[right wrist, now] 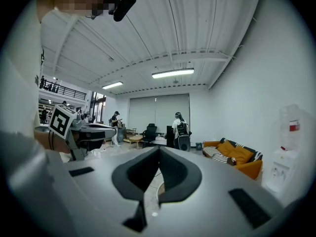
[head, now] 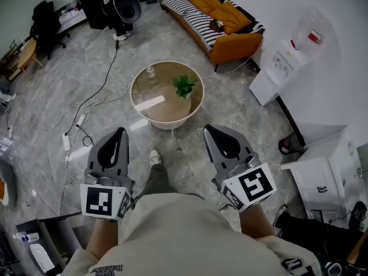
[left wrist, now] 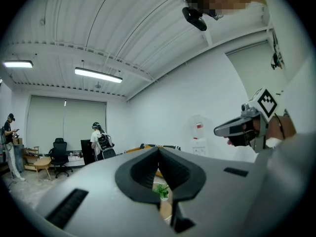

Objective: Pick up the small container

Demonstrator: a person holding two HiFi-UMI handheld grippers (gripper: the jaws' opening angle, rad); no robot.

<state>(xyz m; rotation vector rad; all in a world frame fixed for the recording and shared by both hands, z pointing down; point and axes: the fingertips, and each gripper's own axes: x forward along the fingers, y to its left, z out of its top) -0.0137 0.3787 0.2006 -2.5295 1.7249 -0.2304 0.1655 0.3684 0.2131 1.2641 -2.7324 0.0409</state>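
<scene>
The small container (head: pixel 150 71), a clear jar with a pale top, stands on the far left part of a round wooden table (head: pixel 167 111). On the same table are a green potted plant (head: pixel 185 86) and a white flat strip (head: pixel 149 103). My left gripper (head: pixel 120 130) and right gripper (head: pixel 207 127) are held side by side close to the body, well short of the table, both shut and empty. In the left gripper view the jaws (left wrist: pixel 158 148) meet with only the plant (left wrist: pixel 161 190) showing below them. The right gripper's jaws (right wrist: pixel 158 148) also touch.
An orange sofa (head: pixel 221 22) with striped cushions stands beyond the table. A water dispenser (head: pixel 282 62) and white cabinet (head: pixel 325 171) line the right wall. Cables (head: pixel 86 111) trail over the grey floor at left. People stand far across the room (right wrist: pixel 180 132).
</scene>
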